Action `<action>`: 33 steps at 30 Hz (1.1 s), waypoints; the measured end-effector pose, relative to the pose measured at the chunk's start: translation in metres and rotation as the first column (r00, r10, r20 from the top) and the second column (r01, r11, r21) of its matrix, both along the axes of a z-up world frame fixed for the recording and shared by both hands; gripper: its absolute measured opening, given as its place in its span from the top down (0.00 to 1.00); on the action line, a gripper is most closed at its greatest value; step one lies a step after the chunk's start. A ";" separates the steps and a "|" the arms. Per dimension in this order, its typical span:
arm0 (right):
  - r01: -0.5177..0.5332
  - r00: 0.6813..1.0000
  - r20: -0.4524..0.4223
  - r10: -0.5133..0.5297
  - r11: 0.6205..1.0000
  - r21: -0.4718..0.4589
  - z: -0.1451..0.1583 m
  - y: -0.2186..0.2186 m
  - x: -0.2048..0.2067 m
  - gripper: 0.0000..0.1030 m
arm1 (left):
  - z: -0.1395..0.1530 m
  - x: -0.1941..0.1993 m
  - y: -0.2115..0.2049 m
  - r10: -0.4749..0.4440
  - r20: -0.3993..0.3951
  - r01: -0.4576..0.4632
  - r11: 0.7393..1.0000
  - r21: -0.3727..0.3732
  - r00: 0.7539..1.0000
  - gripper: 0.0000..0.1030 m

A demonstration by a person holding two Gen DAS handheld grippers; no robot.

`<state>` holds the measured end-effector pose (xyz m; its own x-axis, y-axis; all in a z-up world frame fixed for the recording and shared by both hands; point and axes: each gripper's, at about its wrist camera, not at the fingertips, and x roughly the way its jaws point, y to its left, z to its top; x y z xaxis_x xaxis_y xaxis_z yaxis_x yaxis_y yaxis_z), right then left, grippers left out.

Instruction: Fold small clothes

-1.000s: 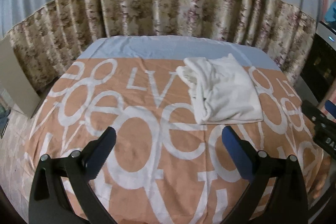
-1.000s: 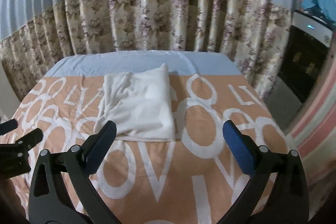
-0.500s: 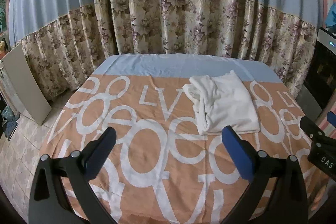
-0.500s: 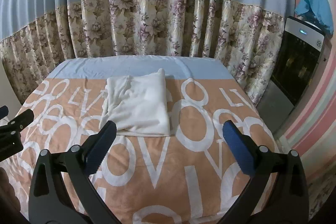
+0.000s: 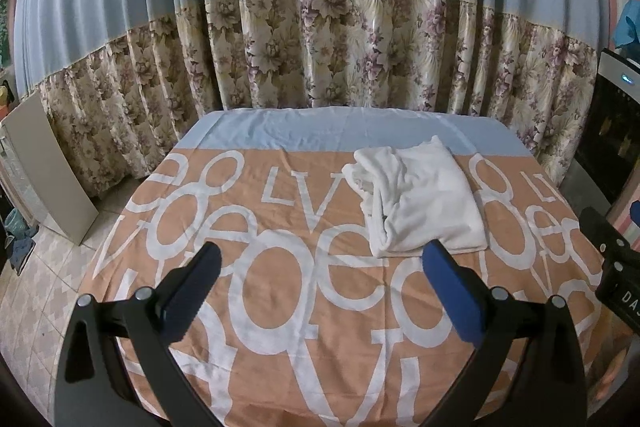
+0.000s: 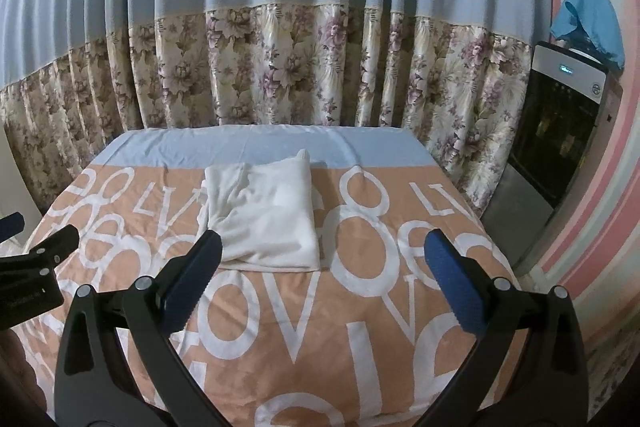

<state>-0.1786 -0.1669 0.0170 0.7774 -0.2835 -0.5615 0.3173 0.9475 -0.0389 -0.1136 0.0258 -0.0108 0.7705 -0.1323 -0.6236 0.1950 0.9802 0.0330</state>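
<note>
Change: both grippers have pulled back from the bed; I see more curtain (image 5: 320, 39).
Left gripper (image 5: 320, 277): spread, holding nothing.
Right gripper (image 6: 322, 271): spread, holding nothing.
Folded white garment (image 5: 420, 203): lying on the bed's orange lettered cover (image 5: 280, 291), towards its far end.

Soft matt white garment (image 5: 420, 203) on smooth printed cotton bedsheet (image 5: 280, 299); glossy satin floral curtain (image 5: 340, 51).

A white garment (image 5: 424, 203) (image 6: 266, 215) lay folded into a rough rectangle on the bed, flat and smooth along its right side. Its left edge was bunched in loose, rumpled layers, and one far corner stuck up in a small peak.
</note>
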 end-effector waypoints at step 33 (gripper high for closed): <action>0.002 0.998 -0.059 -0.003 1.000 -0.021 -0.019 -0.002 0.012 0.03 | -0.001 0.001 -0.008 -0.020 -0.017 0.020 1.000 -0.008 1.000 0.02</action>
<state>-0.1668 -0.1690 -0.0023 0.7425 -0.2970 -0.6004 0.3160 0.9456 -0.0770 -0.1123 0.0175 -0.0122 0.7568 -0.1523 -0.6357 0.2147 0.9764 0.0216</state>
